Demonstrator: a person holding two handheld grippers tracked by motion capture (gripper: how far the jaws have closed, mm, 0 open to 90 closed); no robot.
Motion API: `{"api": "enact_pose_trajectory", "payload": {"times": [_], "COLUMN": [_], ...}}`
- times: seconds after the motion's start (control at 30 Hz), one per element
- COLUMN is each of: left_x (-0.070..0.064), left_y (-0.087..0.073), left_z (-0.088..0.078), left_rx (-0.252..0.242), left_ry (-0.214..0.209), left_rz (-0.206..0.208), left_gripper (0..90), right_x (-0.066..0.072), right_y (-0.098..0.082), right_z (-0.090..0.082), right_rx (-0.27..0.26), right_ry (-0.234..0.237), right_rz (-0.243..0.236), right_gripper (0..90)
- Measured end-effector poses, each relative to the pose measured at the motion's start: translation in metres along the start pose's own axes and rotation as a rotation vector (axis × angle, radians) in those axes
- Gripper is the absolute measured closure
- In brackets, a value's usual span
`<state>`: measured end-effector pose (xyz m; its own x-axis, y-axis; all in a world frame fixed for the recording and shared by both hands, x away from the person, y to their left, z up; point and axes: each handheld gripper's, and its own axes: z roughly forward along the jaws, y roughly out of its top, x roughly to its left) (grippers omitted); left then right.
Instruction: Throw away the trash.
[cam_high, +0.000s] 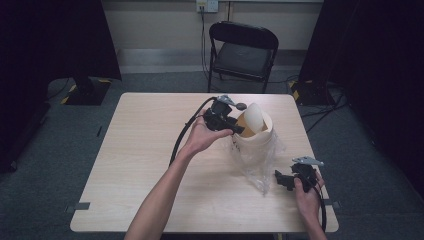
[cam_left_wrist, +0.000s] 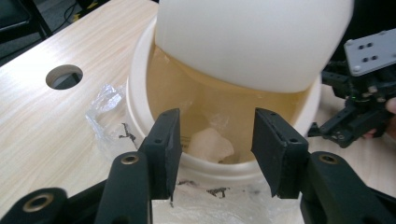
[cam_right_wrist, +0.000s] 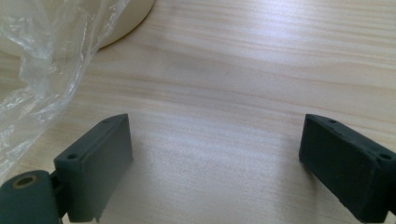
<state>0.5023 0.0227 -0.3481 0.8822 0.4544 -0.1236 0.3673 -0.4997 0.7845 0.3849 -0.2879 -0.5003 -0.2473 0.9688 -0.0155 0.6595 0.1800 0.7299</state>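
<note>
**Both jaws apart, the paper already inside the bin**

Jaws of the left gripper (cam_high: 235, 127) stand apart and hold nothing; they hang just above the front rim of the cream bin (cam_high: 255, 142), which stands right of the middle of the table (cam_high: 150, 150). In the left gripper view the swing lid (cam_left_wrist: 252, 42) is tilted and leaves the mouth free, and a crumpled white piece (cam_left_wrist: 210, 145), perhaps a tissue, lies low inside the bin, between the two jaws as the camera sees it. From this I judge that the throwing-in is done: the piece is down in the bin and not touched by any jaw.

The right gripper (cam_high: 287, 181) rests low over the table near its right front corner, well apart from the bin, and its jaws are wide apart with bare wood between them. A clear plastic bag (cam_high: 260, 167) lies under and around the foot of the bin, towards this gripper.

What is left seems small: to draw the left gripper away from the rim so that the lid can swing closed. Whether the bag must also be handled, I cannot tell.
</note>
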Motion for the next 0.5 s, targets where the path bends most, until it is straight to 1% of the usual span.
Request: {"api": "enact_pose_trajectory", "payload": {"times": [0.03,0.07,0.13,0.17,0.23,0.27,0.3,0.33,0.37,0.4,0.5], "left_x": [0.001,0.002,0.004,0.006,0.010,0.011,0.013,0.015,0.017,0.019,0.027], "left_y": [-0.001,-0.002,-0.007,-0.009,-0.015,-0.018,-0.021,-0.024,-0.027,-0.030,-0.041], "left_z": [-0.003,-0.008,-0.015,-0.019,-0.024,-0.027,-0.030,-0.032,-0.035,-0.038,-0.051], "left_rx": [-0.022,-0.034,-0.051,-0.053,-0.044,-0.045,-0.047,-0.036,-0.024,-0.018,-0.038], "left_ry": [-0.014,-0.022,0.000,0.004,0.028,0.034,0.037,0.049,0.071,0.084,0.110], "left_rz": [-0.014,-0.017,-0.019,-0.027,-0.037,-0.045,-0.044,-0.044,-0.044,-0.051,-0.100], "left_gripper": [54.4,54.9,55.1,55.1,54.0,53.5,52.7,52.4,51.9,49.9,45.7], "right_x": [0.000,0.001,0.001,0.001,0.001,0.001,0.001,0.001,0.001,0.001,0.001], "right_y": [0.001,0.001,0.002,0.002,0.002,0.002,0.002,0.002,0.002,0.002,0.002], "right_z": [0.001,0.001,0.002,0.002,0.002,0.002,0.002,0.002,0.002,0.002,0.002], "right_rx": [0.001,0.001,0.003,0.003,0.003,0.003,0.003,0.003,0.003,0.003,0.002], "right_ry": [-0.004,-0.006,-0.005,-0.005,-0.005,-0.005,-0.005,-0.005,-0.005,-0.005,-0.004], "right_rz": [-0.001,0.003,0.002,0.003,0.002,0.002,0.003,0.003,0.003,0.001,0.000], "right_gripper": [8.6,8.6,8.6,8.6,8.6,8.5,8.6,8.6,8.5,8.6,8.6]}}
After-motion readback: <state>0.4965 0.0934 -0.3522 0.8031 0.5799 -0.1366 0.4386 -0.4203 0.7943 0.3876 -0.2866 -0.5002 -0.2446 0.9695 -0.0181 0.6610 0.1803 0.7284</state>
